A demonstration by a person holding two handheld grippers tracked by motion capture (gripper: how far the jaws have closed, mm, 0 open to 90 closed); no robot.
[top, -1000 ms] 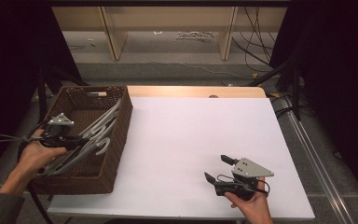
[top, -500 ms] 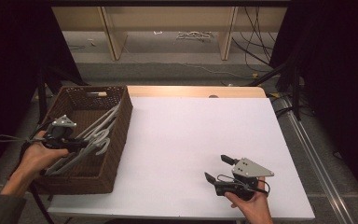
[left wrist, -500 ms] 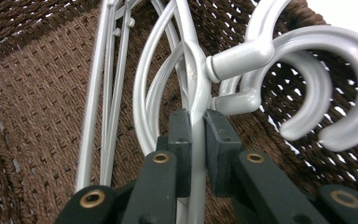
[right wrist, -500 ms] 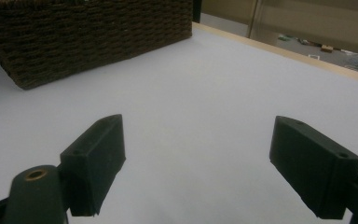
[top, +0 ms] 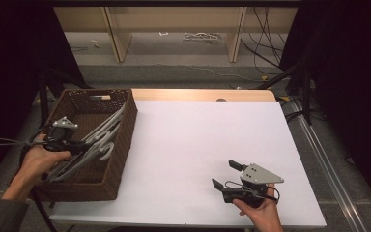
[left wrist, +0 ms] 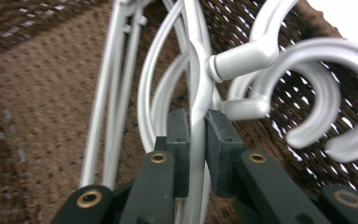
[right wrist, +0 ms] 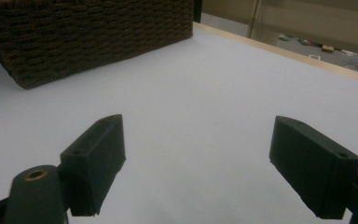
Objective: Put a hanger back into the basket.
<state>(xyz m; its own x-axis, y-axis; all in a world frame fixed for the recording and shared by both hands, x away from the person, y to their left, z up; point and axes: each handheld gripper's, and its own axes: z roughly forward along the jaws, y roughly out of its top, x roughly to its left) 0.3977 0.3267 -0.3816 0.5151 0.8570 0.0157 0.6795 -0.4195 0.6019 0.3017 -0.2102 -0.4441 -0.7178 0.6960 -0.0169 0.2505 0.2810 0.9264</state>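
Brown wicker basket (top: 121, 140) sits at the left edge of the white table (top: 193, 145), long side running away from the person. Inside: a bundle of white plastic hangers (top: 94, 140), lying slanted along the basket from the near left toward the far right corner, hooks near the right wall. A small wooden-looking piece (top: 100, 97) lies at the far end of the basket; too small to say what it is.

Left gripper (top: 77, 146) is down inside the basket, held by the left hand (top: 38, 162). Left gripper view: jaws nearly closed, pinching the thin white bar of one hanger (left wrist: 196, 135) just below its hook neck; other hanger hooks (left wrist: 317, 93) curl just beside on the right, more bars on the left over the woven floor.

Right gripper (top: 228, 175) rests low over the near right part of the table, held by the right hand (top: 263, 212), well apart from the basket. Right gripper view: jaws spread wide, nothing between them, bare white surface ahead, basket wall (right wrist: 88, 32) at far left.

No readable writing, labels or brands on basket, hangers or grippers.
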